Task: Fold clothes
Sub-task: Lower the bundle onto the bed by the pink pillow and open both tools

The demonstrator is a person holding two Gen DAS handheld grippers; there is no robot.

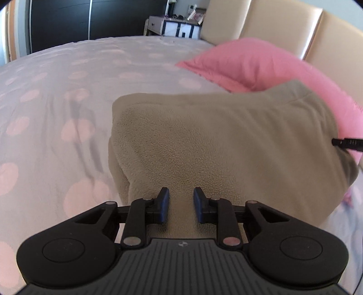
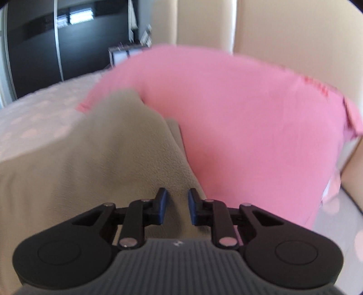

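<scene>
Currently a beige fleece garment [image 1: 226, 140], folded into a thick bundle, lies on the bed [image 1: 68, 90] with its far edge against a pink pillow [image 2: 249, 124]. Both the left tongs [image 1: 181, 205] and the right tongs [image 2: 177, 205] hang just over the fleece, fingers apart with a gap between the blue pads [image 1: 165, 205], grasping nothing. Beige headboard panels [image 1: 283, 27] rise behind the pillow.

Dotted pale bedspread [image 1: 68, 90], padded cream headboard [image 1: 272, 20], dark sliding wardrobe [image 1: 90, 20], cluttered bedside table [image 1: 174, 26] beyond.
</scene>
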